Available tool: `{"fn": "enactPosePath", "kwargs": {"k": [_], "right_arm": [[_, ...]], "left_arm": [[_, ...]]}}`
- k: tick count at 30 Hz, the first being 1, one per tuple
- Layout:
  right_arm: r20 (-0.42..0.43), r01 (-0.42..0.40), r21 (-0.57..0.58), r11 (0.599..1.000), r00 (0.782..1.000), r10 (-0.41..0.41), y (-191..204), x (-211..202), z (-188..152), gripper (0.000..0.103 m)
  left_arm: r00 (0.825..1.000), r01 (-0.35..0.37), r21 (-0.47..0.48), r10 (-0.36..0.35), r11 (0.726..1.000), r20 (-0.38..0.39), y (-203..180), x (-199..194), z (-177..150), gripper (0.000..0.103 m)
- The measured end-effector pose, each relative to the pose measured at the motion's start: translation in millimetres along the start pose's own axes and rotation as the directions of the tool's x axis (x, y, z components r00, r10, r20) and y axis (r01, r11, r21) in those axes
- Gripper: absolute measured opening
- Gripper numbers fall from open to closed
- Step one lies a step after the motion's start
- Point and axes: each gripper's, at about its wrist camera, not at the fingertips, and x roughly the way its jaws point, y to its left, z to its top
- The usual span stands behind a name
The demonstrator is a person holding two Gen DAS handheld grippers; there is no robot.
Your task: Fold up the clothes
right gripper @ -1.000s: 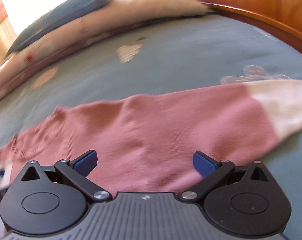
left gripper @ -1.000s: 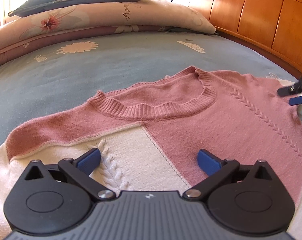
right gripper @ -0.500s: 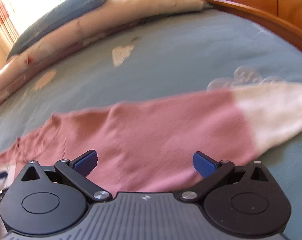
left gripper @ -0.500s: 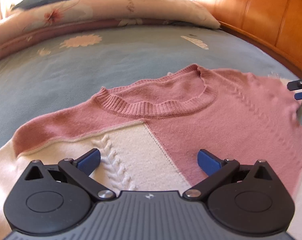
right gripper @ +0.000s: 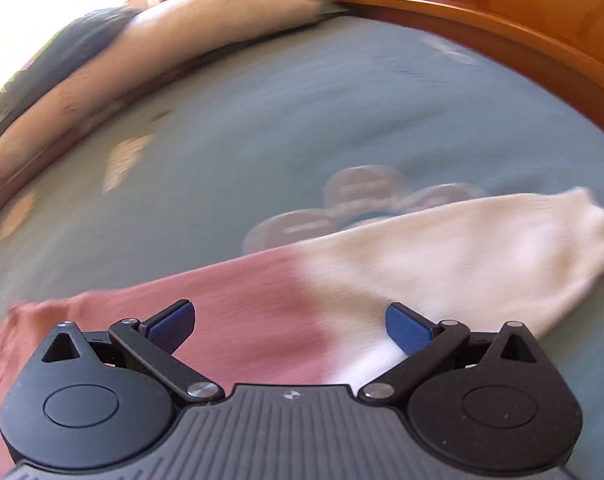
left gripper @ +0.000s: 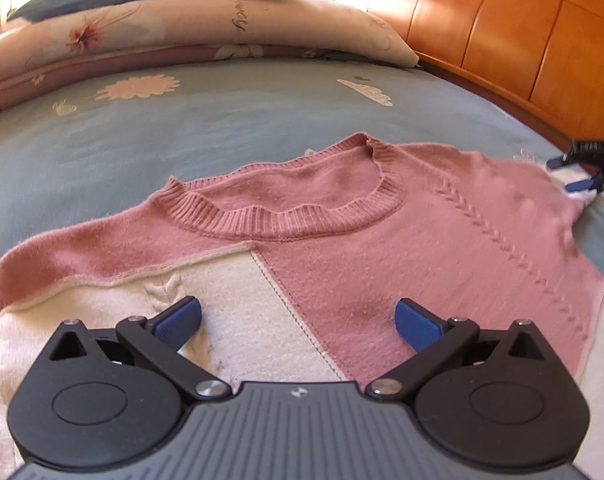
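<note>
A pink and cream knitted sweater (left gripper: pixel 382 248) lies flat on the bed, its ribbed neckline towards the pillows. My left gripper (left gripper: pixel 298 320) hovers open over its chest, where the cream and pink panels meet, holding nothing. At the far right edge of the left wrist view my right gripper (left gripper: pixel 578 172) shows by the sweater's shoulder. In the right wrist view the sweater's sleeve (right gripper: pixel 382 276) stretches rightwards, pink then cream to the cuff. My right gripper (right gripper: pixel 290 326) is open just above the sleeve's colour change, with nothing between its fingers.
The blue-grey floral bedsheet (left gripper: pixel 222 120) spreads all around the sweater. Stacked pillows (left gripper: pixel 182 28) line the far side. A wooden headboard (left gripper: pixel 502 40) runs along the right, close to the sleeve's cuff.
My right gripper has swept rightwards along the sleeve, from the pink part to the pink and cream boundary. My left gripper has barely shifted over the chest.
</note>
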Motion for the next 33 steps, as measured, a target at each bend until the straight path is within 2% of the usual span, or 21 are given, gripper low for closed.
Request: {"fn": "enactPosePath", "kwargs": {"k": [1,5,8,10,12,14,17,22,25,29,30,31,33], "right_arm": [[-0.001,-0.041,0.031,0.999,0.999,0.041,-10,-2,5,0.103],[0.051,0.010,0.074,0.997,0.999,-0.013,-14,-20,21,0.103],[0.082,-0.061,0.080,0.995,0.995,0.054,-16,-27,22,0.103],[0.039,-0.053,0.087,0.995,0.998,0.049,-21,-14,21,0.103],[-0.011,-0.013,0.078,0.997,1.000,0.014,-26,0,16,0.103],[0.017,0.010,-0.007,1.000,1.000,-0.010,-26,1,13,0.103],[0.005,0.111,-0.073,0.991,0.994,-0.111,-36,3,23,0.103],[0.024,0.208,0.026,0.978,0.978,-0.208,-57,-8,41,0.103],[0.091,0.180,0.055,0.982,0.979,-0.185,-61,-18,44,0.103],[0.013,0.228,0.047,0.973,0.973,-0.229,-80,-5,34,0.103],[0.038,0.230,0.025,0.973,0.972,-0.231,-81,-8,31,0.103],[0.043,0.250,0.025,0.968,0.967,-0.251,-84,-9,32,0.103],[0.071,0.320,0.081,0.944,0.943,-0.326,-86,-15,36,0.103]], "left_arm": [[1.000,-0.004,0.004,0.004,1.000,-0.001,-1,1,0,0.102],[1.000,0.000,-0.003,0.000,1.000,-0.002,1,0,0,0.102],[1.000,-0.001,0.000,0.001,1.000,0.003,0,0,-1,0.102],[1.000,-0.008,0.011,0.008,1.000,0.004,-1,1,-1,0.102],[1.000,-0.010,0.016,0.010,1.000,0.005,-2,1,-1,0.102],[1.000,-0.003,0.011,0.003,1.000,0.007,0,1,-1,0.102],[1.000,0.003,0.007,-0.003,1.000,0.011,1,1,-2,0.102],[1.000,0.007,0.008,-0.007,1.000,0.013,2,2,-2,0.102],[1.000,0.005,0.013,-0.005,1.000,0.015,1,2,-2,0.102],[1.000,0.006,0.016,-0.006,1.000,0.017,1,2,-2,0.102],[1.000,0.007,0.016,-0.007,1.000,0.017,1,2,-2,0.102],[1.000,0.007,0.015,-0.008,1.000,0.018,1,2,-2,0.102],[1.000,0.008,0.017,-0.008,1.000,0.019,1,2,-2,0.102]]}}
